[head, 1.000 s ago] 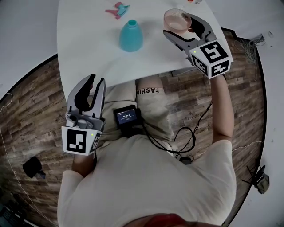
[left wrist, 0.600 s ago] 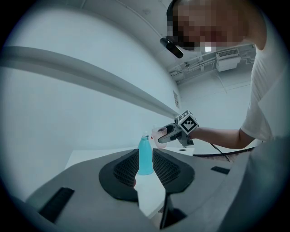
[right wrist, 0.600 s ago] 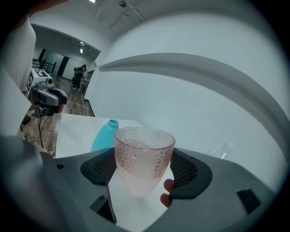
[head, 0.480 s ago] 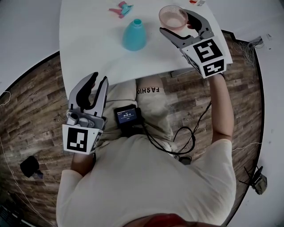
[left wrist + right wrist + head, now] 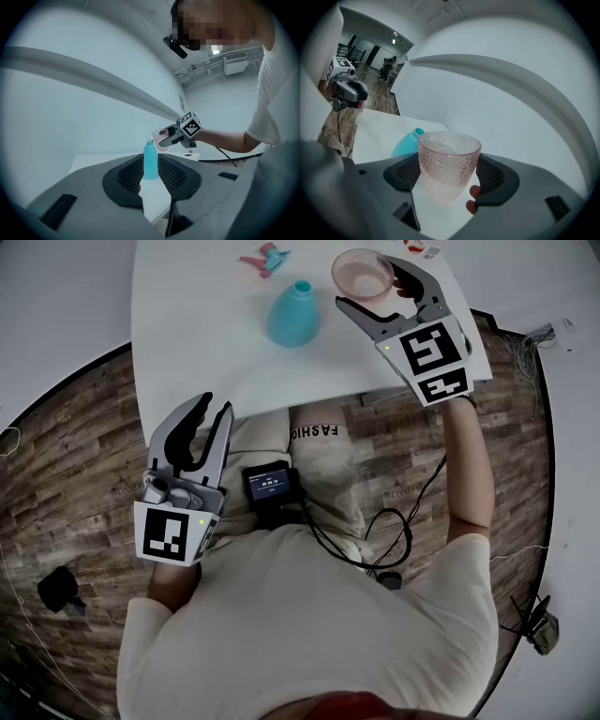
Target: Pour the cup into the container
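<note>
Spill risk: right gripper (image 5: 368, 282) jaws clamped the pink dimpled cup (image 5: 449, 161), held up beside the teal bottle (image 5: 292, 313) on the tabletop (image 5: 206, 343). With the bottle mouth so narrow, an off-centre or quick tilt would likely splash outside. Left gripper (image 5: 202, 418) sat well apart, jaws spread, empty, not steadying it.

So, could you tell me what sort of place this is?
Probably an indoor lab or studio: a white table on a wood-look floor, with bare white walls.
</note>
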A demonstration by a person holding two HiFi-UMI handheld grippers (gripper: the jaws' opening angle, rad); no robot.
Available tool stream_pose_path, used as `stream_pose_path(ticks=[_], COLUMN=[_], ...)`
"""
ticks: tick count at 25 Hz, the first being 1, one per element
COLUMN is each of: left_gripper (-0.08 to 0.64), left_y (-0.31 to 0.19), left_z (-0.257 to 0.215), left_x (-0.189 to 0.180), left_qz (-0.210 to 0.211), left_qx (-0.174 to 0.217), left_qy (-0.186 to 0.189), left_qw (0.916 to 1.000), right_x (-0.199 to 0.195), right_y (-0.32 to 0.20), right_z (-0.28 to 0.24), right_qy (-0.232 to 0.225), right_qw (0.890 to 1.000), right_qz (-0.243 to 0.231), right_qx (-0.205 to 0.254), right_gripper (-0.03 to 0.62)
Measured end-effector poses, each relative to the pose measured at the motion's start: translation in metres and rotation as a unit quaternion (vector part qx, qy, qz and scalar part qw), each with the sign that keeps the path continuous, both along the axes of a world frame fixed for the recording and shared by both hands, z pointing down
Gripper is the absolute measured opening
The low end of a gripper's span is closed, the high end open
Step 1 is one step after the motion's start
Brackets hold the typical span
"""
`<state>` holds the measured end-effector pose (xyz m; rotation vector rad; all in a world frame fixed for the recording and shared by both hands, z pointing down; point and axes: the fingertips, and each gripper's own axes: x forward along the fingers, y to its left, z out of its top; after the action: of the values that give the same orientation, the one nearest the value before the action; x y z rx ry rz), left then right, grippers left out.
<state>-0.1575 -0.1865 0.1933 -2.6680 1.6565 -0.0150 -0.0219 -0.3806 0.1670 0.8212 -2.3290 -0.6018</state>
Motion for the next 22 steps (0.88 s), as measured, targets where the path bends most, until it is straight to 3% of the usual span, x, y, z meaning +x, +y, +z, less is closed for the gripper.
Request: stream_pose_path(ticks=[22], left_gripper=[0.104], left_y=[0.006], left_z=[0.005], left_x=[-0.008], left_qz=[-0.003], left_qx=[-0.004], left_qy=[0.009], left_qw=[0.9999], right_x=[-0.019], right_y=[-0.005], right_z=[-0.004], right_qy=[0.079], right_qw=[0.995], right_qz=[0.004], right_qx=[0.062], right_gripper=[0.373])
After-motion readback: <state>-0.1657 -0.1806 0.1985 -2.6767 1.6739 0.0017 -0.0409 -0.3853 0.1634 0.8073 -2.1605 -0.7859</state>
